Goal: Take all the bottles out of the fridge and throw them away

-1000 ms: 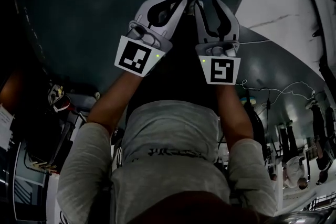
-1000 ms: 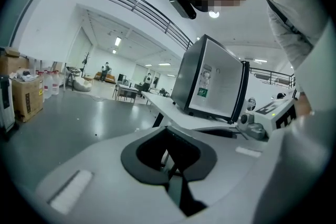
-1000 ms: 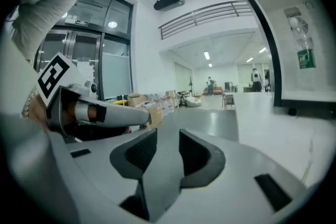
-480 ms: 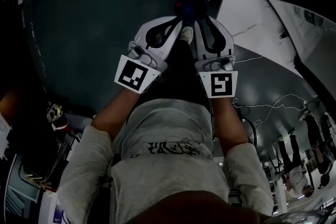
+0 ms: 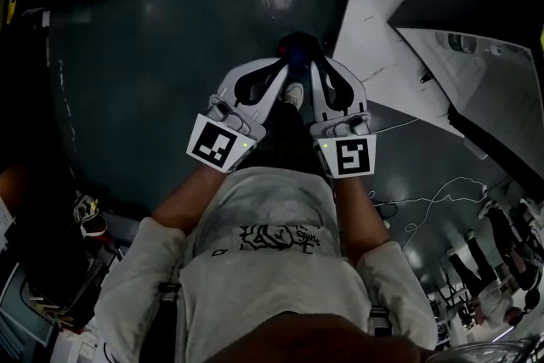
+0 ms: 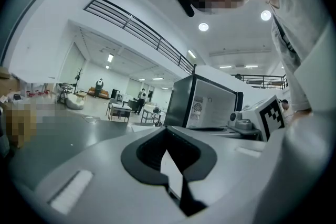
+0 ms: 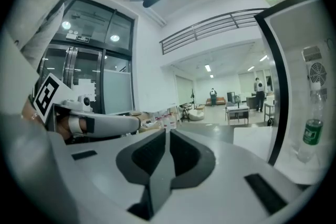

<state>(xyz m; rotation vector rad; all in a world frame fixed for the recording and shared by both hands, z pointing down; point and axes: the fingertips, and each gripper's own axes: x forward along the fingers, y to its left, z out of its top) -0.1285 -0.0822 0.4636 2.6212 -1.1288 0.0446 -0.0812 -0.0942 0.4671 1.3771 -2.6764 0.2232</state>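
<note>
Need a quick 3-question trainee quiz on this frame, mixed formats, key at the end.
1. What stands in the open fridge in the right gripper view? A) a clear bottle B) a red can C) a milk carton
2. True or false: the right gripper grips a bottle.
3. Fill in: the bottle's label is ___.
Key: 1. A. 2. False: its jaws have just been closing, with nothing between them. 3. Green.
</note>
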